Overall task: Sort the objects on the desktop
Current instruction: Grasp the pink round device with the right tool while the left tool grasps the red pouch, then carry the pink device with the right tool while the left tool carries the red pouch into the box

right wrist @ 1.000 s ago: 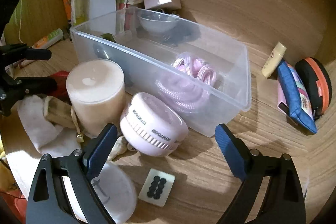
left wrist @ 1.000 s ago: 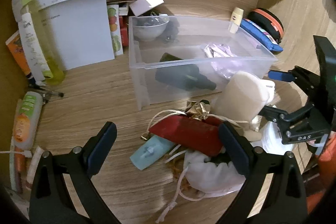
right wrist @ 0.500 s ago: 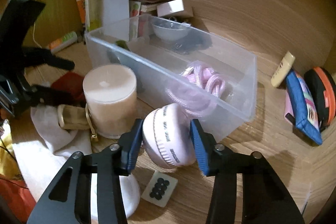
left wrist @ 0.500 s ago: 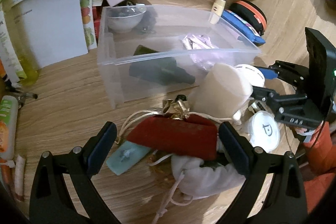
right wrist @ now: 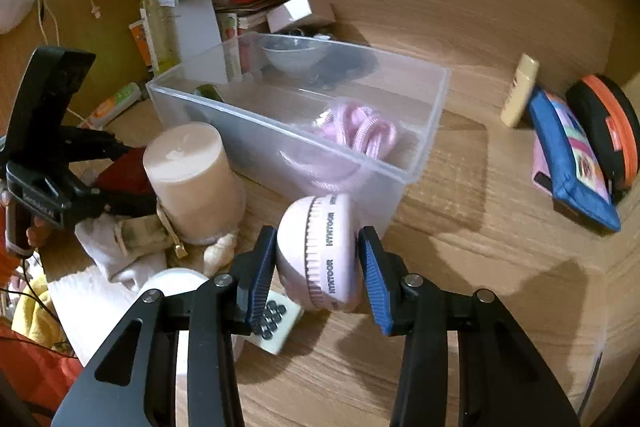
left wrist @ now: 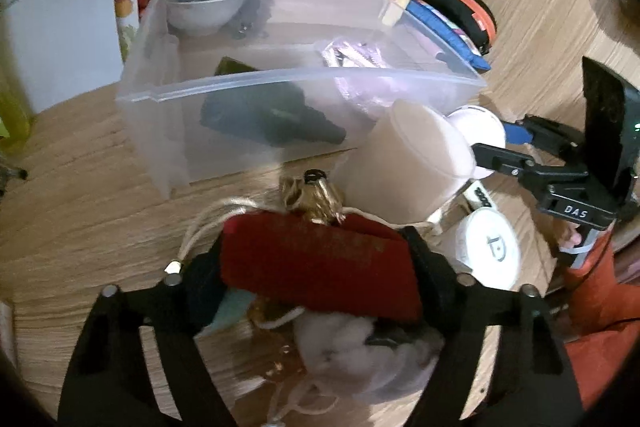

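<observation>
The right gripper (right wrist: 316,277) is clamped on a round pink device (right wrist: 320,251) with lettering around its rim, its blue-padded fingers (right wrist: 260,277) pressing on either side; the device sits tilted on edge just in front of the near corner of the clear plastic bin (right wrist: 420,131). Under the left finger lies a small white tile with black dots (right wrist: 272,321), and beside it a white round lid (right wrist: 176,279). The left gripper (left wrist: 318,267) is closed on a dark red pouch (left wrist: 320,263), held across its width above a white drawstring bag (left wrist: 360,351) and a teal object (left wrist: 232,307) that is partly hidden. A gold ornament (left wrist: 312,197) sits just beyond the pouch, and a cream pillar candle (right wrist: 188,175) stands near the bin's front wall. Inside the bin are a coiled pink cord (right wrist: 360,131), a dark bottle (left wrist: 272,115) lying on its side, and a white bowl (right wrist: 292,55). To the right on the wooden desk (right wrist: 480,267) lie a blue pouch (right wrist: 568,163) and a black-and-orange case (right wrist: 608,127), with a small cream tube (right wrist: 520,87) nearby.
</observation>
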Demonstrator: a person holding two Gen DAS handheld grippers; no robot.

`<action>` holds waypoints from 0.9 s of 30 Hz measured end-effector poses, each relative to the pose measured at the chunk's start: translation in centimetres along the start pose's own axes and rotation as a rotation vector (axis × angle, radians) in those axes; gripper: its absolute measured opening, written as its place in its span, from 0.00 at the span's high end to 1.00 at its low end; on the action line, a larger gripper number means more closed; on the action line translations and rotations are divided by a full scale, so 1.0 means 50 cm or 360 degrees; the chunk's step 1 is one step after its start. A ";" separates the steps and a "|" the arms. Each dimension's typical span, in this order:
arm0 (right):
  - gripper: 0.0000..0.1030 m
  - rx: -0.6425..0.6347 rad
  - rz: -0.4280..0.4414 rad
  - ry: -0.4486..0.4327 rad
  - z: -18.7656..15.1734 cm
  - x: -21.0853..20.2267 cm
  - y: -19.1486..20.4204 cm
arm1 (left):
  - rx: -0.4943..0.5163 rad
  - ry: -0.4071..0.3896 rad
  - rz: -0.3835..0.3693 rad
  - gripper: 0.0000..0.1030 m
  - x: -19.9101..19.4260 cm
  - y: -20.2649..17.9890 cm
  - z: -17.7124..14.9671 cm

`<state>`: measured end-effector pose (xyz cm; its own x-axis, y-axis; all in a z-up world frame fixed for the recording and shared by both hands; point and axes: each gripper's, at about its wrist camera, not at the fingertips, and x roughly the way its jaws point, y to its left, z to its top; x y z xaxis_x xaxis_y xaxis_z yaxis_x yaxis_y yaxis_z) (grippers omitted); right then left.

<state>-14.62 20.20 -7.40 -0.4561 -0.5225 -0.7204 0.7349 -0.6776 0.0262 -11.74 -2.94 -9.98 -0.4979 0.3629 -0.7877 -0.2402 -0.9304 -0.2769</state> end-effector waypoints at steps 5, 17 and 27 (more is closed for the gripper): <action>0.59 0.0013 0.0005 0.0010 0.001 0.010 -0.002 | -0.0014 -0.0048 -0.0005 0.47 -0.009 -0.008 0.002; 0.59 -0.0009 -0.0028 -0.0009 -0.009 0.004 0.003 | 0.0055 -0.0172 0.0141 0.42 -0.061 -0.026 0.010; 0.60 0.0168 0.0008 -0.0016 -0.020 -0.017 -0.046 | -0.0084 -0.0098 0.0162 0.70 -0.012 0.004 0.021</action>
<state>-15.43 22.72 -7.56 -0.4578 -0.5309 -0.7131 0.6806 -0.7254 0.1031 -12.38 -3.31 -8.97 -0.5681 0.2674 -0.7783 -0.1425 -0.9634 -0.2270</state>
